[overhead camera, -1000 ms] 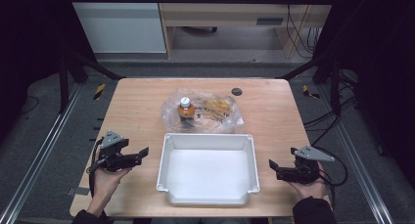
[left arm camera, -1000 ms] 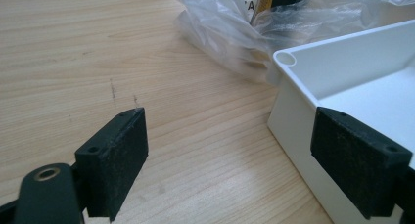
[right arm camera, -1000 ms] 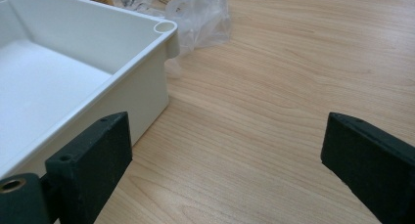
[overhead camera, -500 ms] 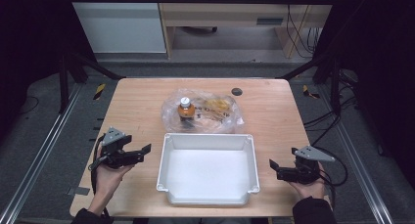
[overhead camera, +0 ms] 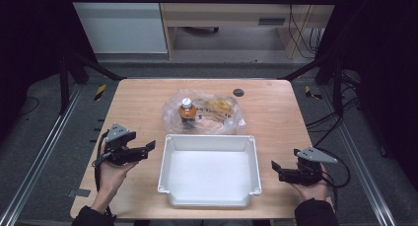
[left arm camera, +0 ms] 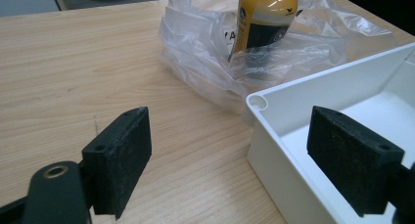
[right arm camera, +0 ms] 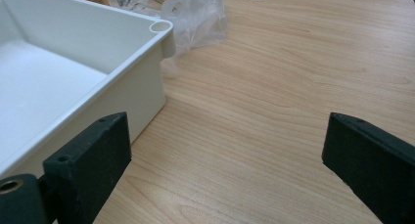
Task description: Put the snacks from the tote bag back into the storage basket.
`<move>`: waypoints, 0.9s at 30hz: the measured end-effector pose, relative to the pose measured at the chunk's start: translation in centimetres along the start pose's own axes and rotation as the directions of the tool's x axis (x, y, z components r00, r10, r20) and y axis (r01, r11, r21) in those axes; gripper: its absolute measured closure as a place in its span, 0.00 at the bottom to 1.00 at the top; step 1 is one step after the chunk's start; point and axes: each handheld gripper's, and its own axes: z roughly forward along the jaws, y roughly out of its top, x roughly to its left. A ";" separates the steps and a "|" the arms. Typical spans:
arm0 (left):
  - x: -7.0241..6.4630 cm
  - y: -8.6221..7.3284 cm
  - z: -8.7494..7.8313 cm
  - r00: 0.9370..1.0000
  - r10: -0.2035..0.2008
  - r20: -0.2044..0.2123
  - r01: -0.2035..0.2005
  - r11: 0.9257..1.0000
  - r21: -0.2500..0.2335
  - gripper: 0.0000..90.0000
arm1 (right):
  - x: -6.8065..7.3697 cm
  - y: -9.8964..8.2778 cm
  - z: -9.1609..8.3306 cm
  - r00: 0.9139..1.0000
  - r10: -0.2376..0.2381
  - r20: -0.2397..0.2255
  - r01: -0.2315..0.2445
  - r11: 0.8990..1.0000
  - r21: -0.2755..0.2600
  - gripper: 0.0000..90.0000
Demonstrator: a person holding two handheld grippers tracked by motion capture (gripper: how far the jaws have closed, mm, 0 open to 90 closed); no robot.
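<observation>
My left gripper (overhead camera: 149,148) is open wide with nothing in it (right gripper (overhead camera: 274,167) too). The bottle (overhead camera: 187,109) stands in the plastic bag (overhead camera: 217,115) behind the white tray (overhead camera: 209,143). I should approach low, then close around the bottle's middle

place: lab | signs: aluminium frame rails (overhead camera: 39,159); loose cables (overhead camera: 323,120); wooden table (overhead camera: 143,102)

I see grey floor (overhead camera: 59,152) around wooden table (overhead camera: 143,100), metal rails (overhead camera: 34,171) along both sides, pale cabinet (overhead camera: 118,26) and wooden desk (overhead camera: 222,14) beyond, dim surroundings.
</observation>
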 end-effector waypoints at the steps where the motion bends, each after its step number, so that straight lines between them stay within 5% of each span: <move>1: -0.1 0.1 0.1 1.000 0.002 0.000 -0.002 1.000 0.000 0.18 | 0.0 0.0 0.0 1.000 0.000 0.001 0.000 1.000 0.000 0.05; 27: -1.6 2.3 1.2 0.999 0.041 0.023 -0.041 0.999 -0.023 0.19 | -0.1 0.0 0.1 1.000 0.000 -0.001 0.000 1.000 -0.006 0.04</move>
